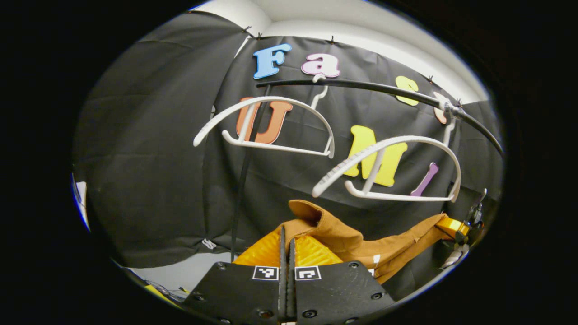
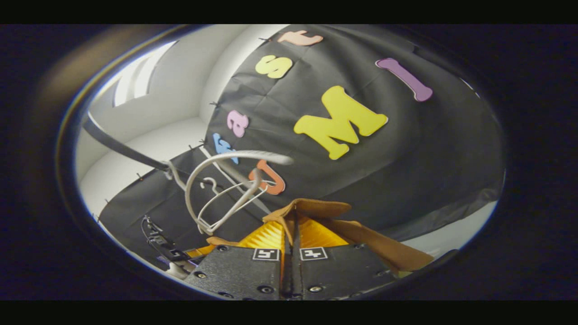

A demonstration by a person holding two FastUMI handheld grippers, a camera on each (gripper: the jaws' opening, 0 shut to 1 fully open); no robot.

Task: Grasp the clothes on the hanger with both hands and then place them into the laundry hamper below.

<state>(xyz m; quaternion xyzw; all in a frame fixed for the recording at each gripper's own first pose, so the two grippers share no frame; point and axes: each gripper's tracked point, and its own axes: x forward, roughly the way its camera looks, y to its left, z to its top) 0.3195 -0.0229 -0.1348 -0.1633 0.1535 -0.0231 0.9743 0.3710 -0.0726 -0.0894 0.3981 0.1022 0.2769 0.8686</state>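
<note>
A brown garment [image 1: 356, 246] is stretched below two bare white hangers [image 1: 271, 124] [image 1: 393, 169] that hang from a black rail [image 1: 384, 90]. My left gripper [image 1: 286, 234] is shut on one end of the cloth, which bunches over its fingers. The other gripper [image 1: 467, 225] grips the far end at the right edge of the left gripper view. In the right gripper view my right gripper [image 2: 293, 216] is shut on the brown garment [image 2: 361, 239], which folds over its fingers and trails to the right. The white hangers [image 2: 226, 189] hang to its left, tilted.
The black rail [image 2: 122, 146] runs across the upper part of the booth in front of the black cloth wall. A black upright pole [image 1: 241, 189] stands behind the left hanger. Pale floor [image 1: 180, 271] lies below at the left.
</note>
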